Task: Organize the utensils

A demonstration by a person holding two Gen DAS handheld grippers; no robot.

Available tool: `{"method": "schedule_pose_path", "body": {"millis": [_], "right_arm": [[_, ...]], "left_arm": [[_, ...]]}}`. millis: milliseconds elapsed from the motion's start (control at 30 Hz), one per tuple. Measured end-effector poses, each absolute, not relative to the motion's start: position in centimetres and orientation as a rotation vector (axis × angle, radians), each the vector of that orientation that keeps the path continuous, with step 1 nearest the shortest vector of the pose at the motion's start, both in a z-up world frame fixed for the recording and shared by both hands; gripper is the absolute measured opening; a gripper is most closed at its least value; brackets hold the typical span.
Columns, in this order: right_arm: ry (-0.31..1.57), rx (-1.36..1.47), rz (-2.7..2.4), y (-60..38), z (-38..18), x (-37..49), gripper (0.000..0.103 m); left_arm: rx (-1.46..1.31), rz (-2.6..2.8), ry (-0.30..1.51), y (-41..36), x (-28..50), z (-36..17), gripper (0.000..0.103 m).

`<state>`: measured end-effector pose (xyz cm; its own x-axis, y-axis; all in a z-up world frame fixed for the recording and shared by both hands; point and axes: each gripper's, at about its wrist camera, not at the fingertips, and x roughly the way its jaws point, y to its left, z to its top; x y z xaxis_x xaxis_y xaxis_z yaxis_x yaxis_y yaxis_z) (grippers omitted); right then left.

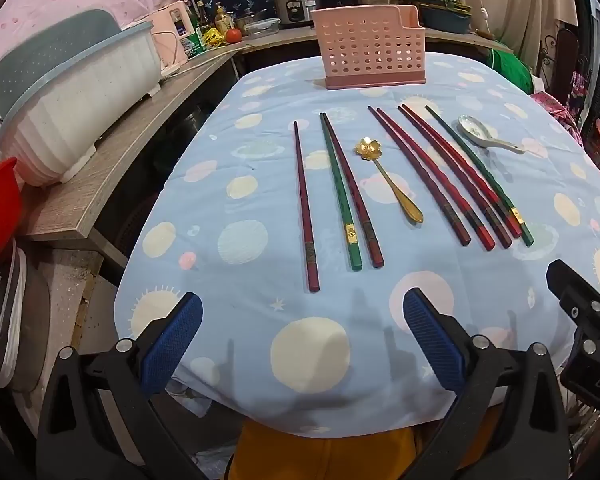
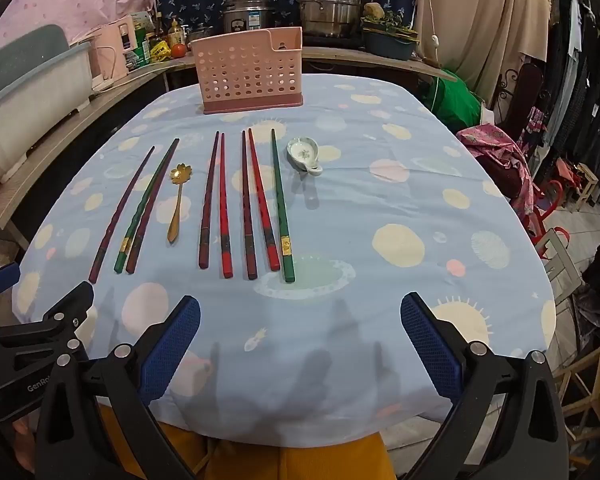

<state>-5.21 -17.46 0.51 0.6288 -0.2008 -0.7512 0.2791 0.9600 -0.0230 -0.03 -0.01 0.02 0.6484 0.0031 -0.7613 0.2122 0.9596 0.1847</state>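
Note:
Several red and green chopsticks (image 1: 342, 192) (image 2: 224, 204) lie side by side on the blue patterned tablecloth (image 1: 260, 360) (image 2: 380, 300). Among them rests a gold flower-bowled spoon (image 1: 388, 180) (image 2: 178, 200). A white ceramic spoon (image 1: 484, 134) (image 2: 305, 154) lies at the right end of the row. A pink perforated utensil holder (image 1: 368, 50) (image 2: 250, 74) stands upright at the table's far side. My left gripper (image 1: 302, 316) hovers open over the near table edge, nothing between its blue pads. My right gripper (image 2: 300, 314) is likewise open and empty, to the left one's right.
A wooden counter (image 1: 112, 168) runs along the left with a white and grey dish rack (image 1: 60, 92), bottles and a pink appliance. Steel pots (image 2: 328, 4) stand behind the holder. Clothes and stools (image 2: 596, 392) crowd the right. A person's yellow garment (image 2: 320, 460) shows below the table edge.

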Motion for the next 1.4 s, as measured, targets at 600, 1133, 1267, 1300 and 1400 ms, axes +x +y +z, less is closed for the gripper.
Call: {"method": "schedule_pose_path", "body": {"millis": [600, 1133, 1267, 1300, 1400], "right_arm": [[0.849, 0.106, -0.276, -17.49, 0.42, -5.22, 0.096], [0.851, 0.113, -0.277, -17.69, 0.31, -5.1, 0.096], [0.851, 0.114, -0.277, -17.67, 0.28, -5.1, 0.096], [0.85, 0.114, -0.278, -17.67, 0.28, -5.11, 0.096], [0.851, 0.114, -0.277, -17.68, 0.29, -5.1, 0.096]], "left_arm": [[0.261, -0.125, 0.873, 0.02, 0.2, -0.14, 0.096], [0.259, -0.124, 0.875, 0.02, 0.18, -0.22, 0.096], [0.257, -0.123, 0.875, 0.0, 0.14, -0.39, 0.096], [0.257, -0.122, 0.876, 0.0, 0.13, -0.41, 0.096], [0.257, -0.123, 0.875, 0.0, 0.14, -0.4, 0.096]]}}
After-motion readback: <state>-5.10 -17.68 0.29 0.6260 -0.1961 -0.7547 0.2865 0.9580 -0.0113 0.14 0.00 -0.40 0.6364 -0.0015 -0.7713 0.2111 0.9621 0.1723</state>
